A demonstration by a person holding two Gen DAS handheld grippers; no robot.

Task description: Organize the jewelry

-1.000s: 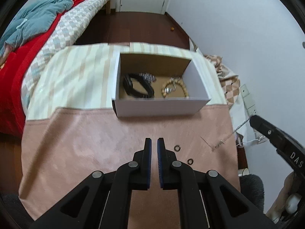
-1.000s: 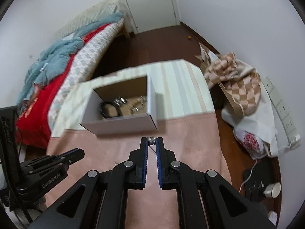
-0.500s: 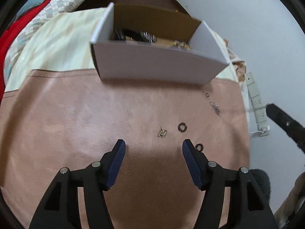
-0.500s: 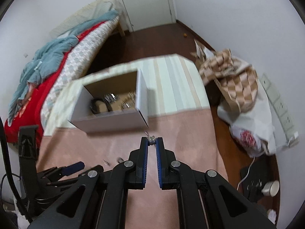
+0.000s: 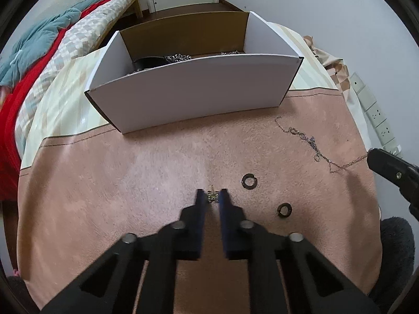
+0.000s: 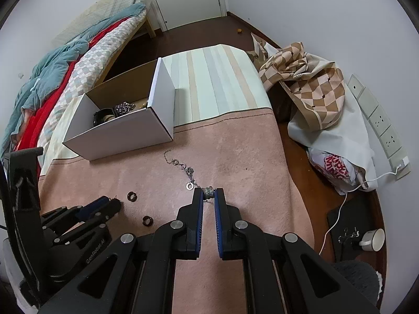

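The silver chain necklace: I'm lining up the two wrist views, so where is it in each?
Left wrist view: the silver chain necklace lies at right on the pink cloth, trailing to the right tongs.
Right wrist view: it lies at centre, running from near the box to the right tongs, shut on its bead.
Shared landmark: the white box.

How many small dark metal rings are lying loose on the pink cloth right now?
2. One dark metal ring lies just right of the left tool; the other ring sits nearer the camera, further right. Others may be hidden inside the white cardboard box.
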